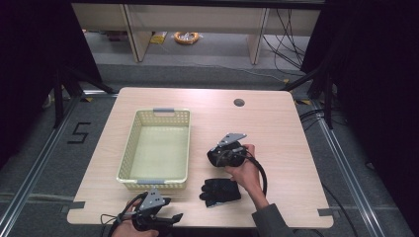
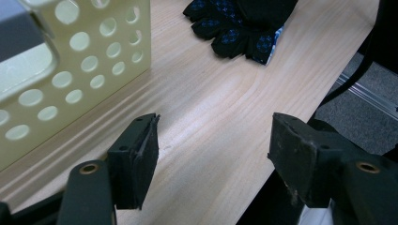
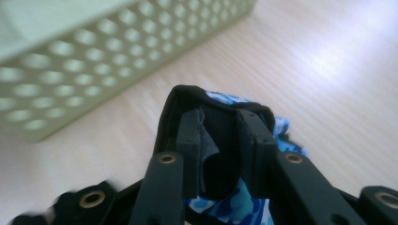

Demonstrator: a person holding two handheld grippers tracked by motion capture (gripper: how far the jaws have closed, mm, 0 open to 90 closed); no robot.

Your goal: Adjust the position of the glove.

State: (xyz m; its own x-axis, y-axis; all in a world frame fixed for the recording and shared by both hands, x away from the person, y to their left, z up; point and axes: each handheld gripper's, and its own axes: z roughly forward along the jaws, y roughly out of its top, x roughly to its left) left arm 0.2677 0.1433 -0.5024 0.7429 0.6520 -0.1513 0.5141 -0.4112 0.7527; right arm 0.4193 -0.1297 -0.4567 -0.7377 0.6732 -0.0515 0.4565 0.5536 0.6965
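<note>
Your right gripper is clamped on a black cloth item with a blue patterned lining, beside the perforated basket. Your left gripper stands wide open at the near table edge. A black glove lies near the basket.

The left tongs hover with jaws wide apart near the worktop's front edge. The right tongs pinch black-and-blue cloth farther in.

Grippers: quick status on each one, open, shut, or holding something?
Left gripper: open, jaws wide apart over bare table, holding nothing.
Right gripper: shut on a black and blue cloth item.
</note>
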